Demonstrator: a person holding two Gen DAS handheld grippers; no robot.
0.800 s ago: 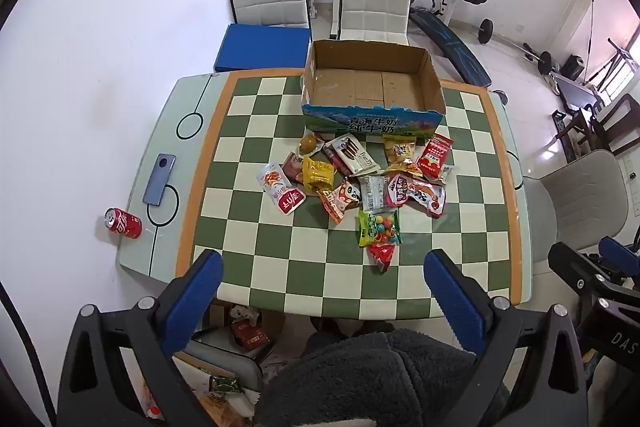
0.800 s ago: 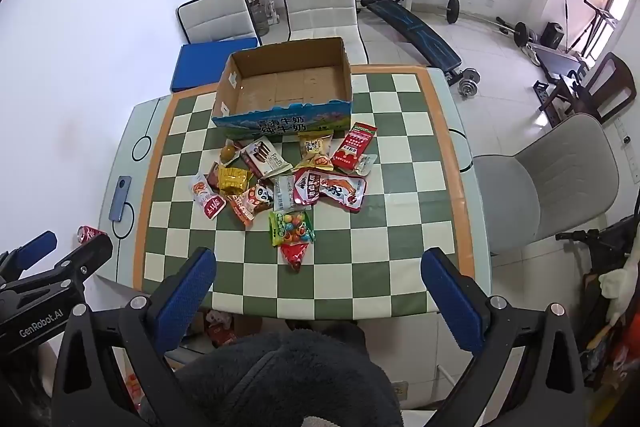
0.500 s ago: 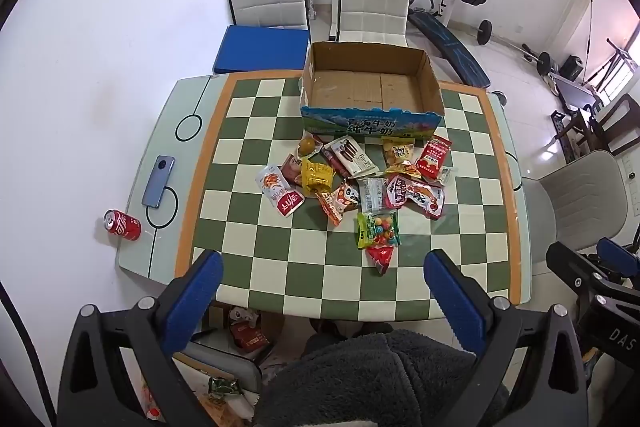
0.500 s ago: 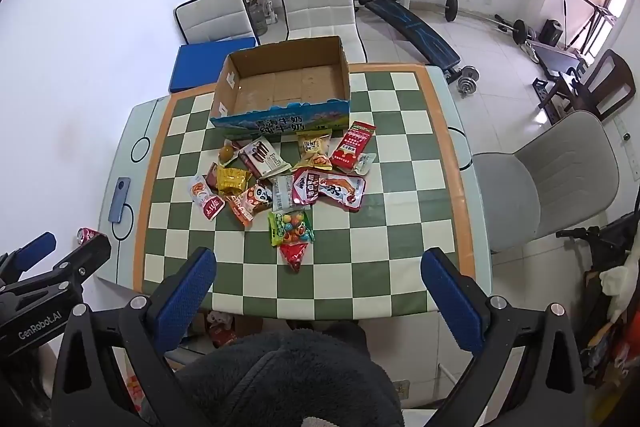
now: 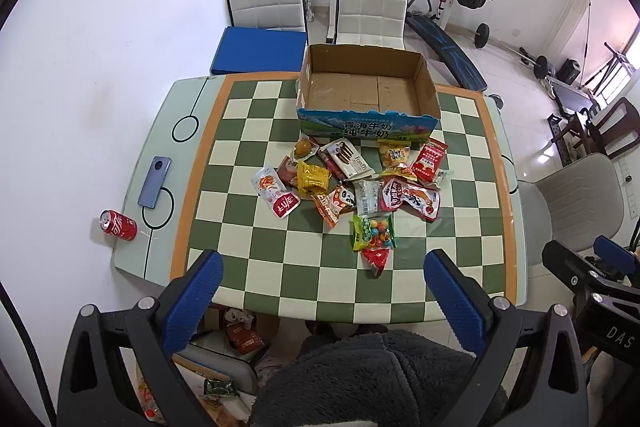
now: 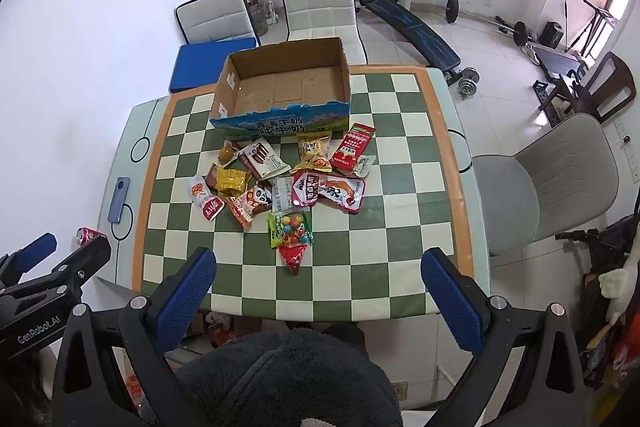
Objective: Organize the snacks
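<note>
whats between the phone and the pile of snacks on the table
Only bare table: its orange border stripe and checkered squares. Nothing lies between the phone and the nearest snack packet. The left wrist view shows it best.

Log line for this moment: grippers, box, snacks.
left gripper: open, empty | right gripper: open, empty | cardboard box: empty | snack packets: heaped on table before box, none moved

Both cameras hang high above the near edge of the tabletop [image 5: 256,251], tilted steeply down and facing the far wall, well apart from everything on it. The left view sits further left, the right view further right. Both share the cardboard box [image 6: 280,125], the snack pile [image 5: 352,183], and probably the same gym gear.
</note>
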